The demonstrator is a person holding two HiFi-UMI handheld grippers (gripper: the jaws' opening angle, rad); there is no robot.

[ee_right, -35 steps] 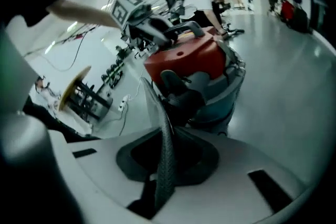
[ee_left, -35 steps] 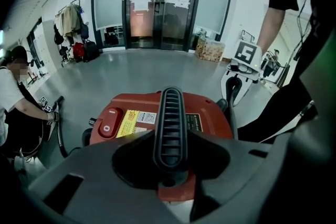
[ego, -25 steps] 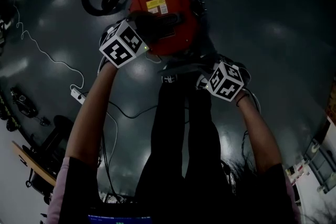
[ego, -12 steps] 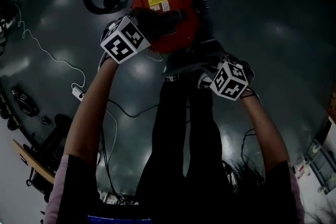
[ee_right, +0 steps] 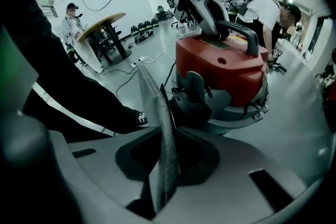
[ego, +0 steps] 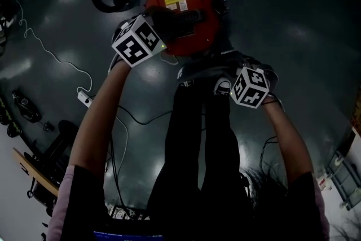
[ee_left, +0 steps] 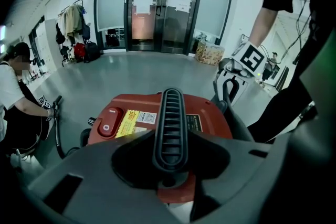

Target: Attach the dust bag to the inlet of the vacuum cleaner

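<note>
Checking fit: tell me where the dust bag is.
Right gripper view, centre: the dust bag stands in the right gripper, whose jaws have just been closing on it, left of the vacuum's inlet.

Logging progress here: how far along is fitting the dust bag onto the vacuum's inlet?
Done: the left tool clamps the handle, steadying the vacuum cleaner. In hand: the right tool, whose jaws have just been closing, pinches the dust bag beside the inlet. Left: seating the bag's opening on that inlet; it doesn't look attached yet.
</note>
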